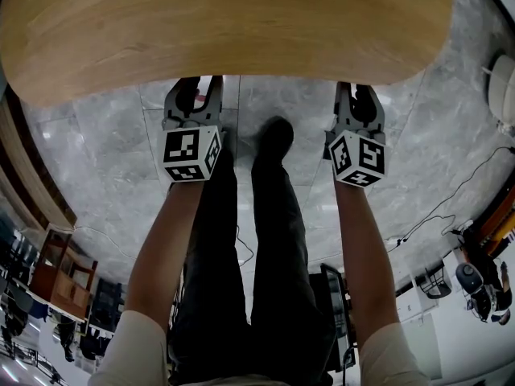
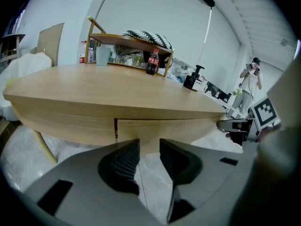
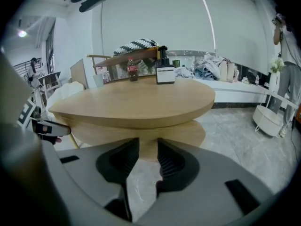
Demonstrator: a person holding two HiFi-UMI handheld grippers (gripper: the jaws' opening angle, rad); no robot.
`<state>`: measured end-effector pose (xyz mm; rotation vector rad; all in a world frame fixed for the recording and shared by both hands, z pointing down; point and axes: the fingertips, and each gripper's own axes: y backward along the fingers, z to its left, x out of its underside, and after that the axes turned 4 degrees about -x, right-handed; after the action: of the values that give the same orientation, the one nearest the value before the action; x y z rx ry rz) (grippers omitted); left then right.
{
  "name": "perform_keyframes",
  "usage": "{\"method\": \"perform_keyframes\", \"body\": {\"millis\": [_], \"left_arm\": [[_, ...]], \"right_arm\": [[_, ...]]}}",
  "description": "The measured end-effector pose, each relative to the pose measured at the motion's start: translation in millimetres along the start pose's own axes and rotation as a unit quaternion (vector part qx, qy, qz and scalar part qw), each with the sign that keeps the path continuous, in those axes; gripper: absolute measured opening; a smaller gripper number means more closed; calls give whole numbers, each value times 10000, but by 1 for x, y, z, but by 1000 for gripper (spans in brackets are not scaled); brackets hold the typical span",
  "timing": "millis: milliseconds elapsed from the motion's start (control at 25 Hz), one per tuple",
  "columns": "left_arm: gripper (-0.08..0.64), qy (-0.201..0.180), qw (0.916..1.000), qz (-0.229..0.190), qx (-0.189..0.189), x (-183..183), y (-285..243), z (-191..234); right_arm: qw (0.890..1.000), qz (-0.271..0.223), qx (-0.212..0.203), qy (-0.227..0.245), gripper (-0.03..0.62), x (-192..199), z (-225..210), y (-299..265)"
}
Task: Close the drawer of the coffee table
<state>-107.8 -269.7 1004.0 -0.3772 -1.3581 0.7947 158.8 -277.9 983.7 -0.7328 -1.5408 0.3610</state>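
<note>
A cola bottle (image 2: 152, 61) stands apart from a pale cup (image 2: 102, 56).

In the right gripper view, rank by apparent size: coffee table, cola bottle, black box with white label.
1. coffee table, by far
2. black box with white label
3. cola bottle, slimmer; close to the box

Staged living-room set in a bright hall; grey marble floor (image 1: 298, 103), oval wooden counter (image 2: 117, 93), wooden shelf (image 2: 127, 39) at upper centre holding a cola bottle (image 2: 152, 62); heaped clothes (image 3: 207, 71) on a ledge (image 3: 237, 94)
</note>
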Motion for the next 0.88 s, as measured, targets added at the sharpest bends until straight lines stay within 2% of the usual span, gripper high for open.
{"method": "perform_keyframes", "body": {"millis": [360,680,880], "left_arm": [[153,-161,9992,-355,-25,-16,-13,1],[156,-303,9983,-500,2,-21,-19,1],[169,-415,9978,-520,43,-23,-14,1]], "right_arm": [[9993,-270,38,241,141,-14,-1,-14],[9982,-446,66,395,144,-19,-4,-20],[9982,-376,10,469,153,-20,-6,-18]]}}
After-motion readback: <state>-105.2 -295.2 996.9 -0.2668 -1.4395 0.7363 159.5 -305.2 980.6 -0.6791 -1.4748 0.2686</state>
